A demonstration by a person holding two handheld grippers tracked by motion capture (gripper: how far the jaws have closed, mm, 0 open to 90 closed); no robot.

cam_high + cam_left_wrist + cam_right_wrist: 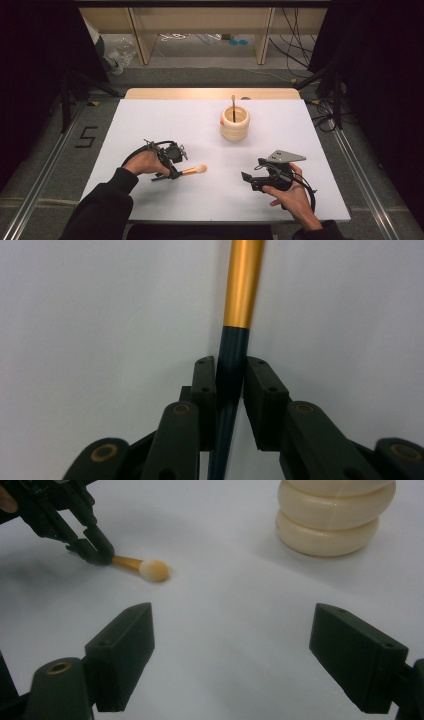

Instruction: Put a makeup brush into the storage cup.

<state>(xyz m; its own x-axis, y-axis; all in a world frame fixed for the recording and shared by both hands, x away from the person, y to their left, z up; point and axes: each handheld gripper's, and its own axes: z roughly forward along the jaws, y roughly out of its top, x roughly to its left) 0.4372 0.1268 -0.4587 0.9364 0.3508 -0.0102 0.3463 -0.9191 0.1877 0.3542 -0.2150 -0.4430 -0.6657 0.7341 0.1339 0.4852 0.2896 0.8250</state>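
Brush (192,170) lay on the white desk (150,120), its dark handle clenched between the pads of our left claw (230,377), the gold ferrule and soft tuft pointing away from the jaws. We judged it light, stiff and slick along the handle, so the grip belonged on that dark shaft, never on the bristles. Our right claw (232,655) hung released, holding nothing, the cream cup (334,517) ahead of it. The handle's tail was hidden under the left jaws.

high: above, facing forward-down | gripper views: low, close | shared: brush (194,170), perhaps table (280,130)
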